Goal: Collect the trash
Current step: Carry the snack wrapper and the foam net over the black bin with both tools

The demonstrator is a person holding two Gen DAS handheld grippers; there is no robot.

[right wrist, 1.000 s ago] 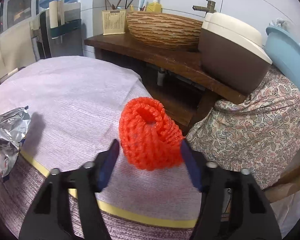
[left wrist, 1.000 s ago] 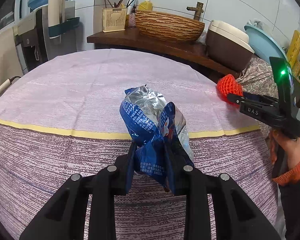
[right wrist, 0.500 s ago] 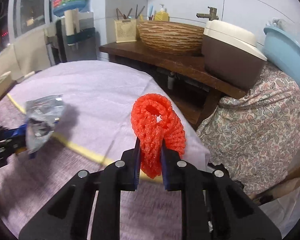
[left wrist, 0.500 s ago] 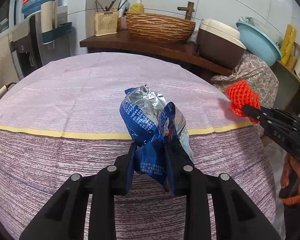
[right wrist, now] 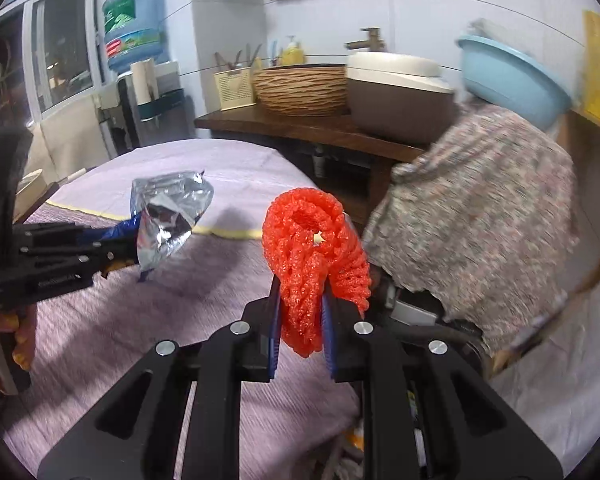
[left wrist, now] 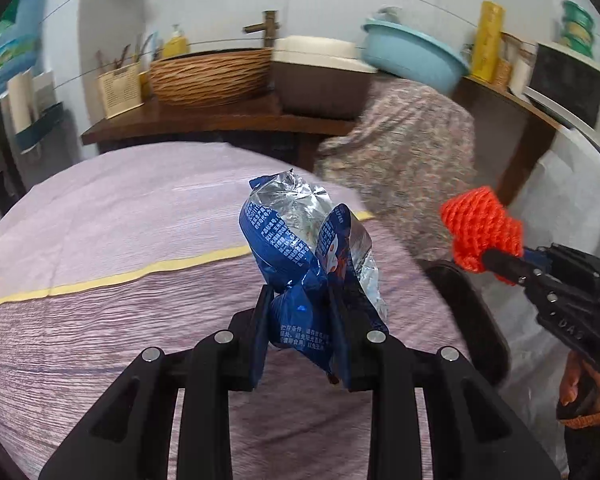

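Both grippers have swung away from the middle of the table (left wrist: 100,216) toward its right-hand edge since the earlier frames, so the flowered cloth (left wrist: 412,160) draped beside the table now fills much more of each view. Within that time the right gripper's (right wrist: 300,312) jaws have been closing, and they now pinch the orange foam net (right wrist: 312,248), which a moment ago sat loosely between wide fingers.

Covered in a lilac cloth with a yellow stripe (left wrist: 148,268) across it, the table takes up the lower left of both views. Behind its far edge stands a dark wooden counter (right wrist: 300,128) carrying a woven basket (left wrist: 212,76), a brown bin with a cream lid (right wrist: 396,100) and a tilted pale blue basin (left wrist: 412,56). A blue water bottle (right wrist: 132,28) sits on a dispenser at the back left in the right wrist view.

The left gripper (left wrist: 300,320) is clamped narrowly on a crumpled blue and silver snack bag (left wrist: 300,248), held clear of the cloth above the table's near right part, its foil top standing upright above the fingers. In the right wrist view this bag (right wrist: 168,212) appears at the left, sticking out past the other tool.

Squeezed at its lower end, the orange foam net bulges out above the blue pads (right wrist: 274,320); it hangs in the air over the table's right edge. In the left wrist view it (left wrist: 480,228) shows at the right, beyond the tabletop. A hand (left wrist: 580,392) with an orange cuff grips that tool's handle.
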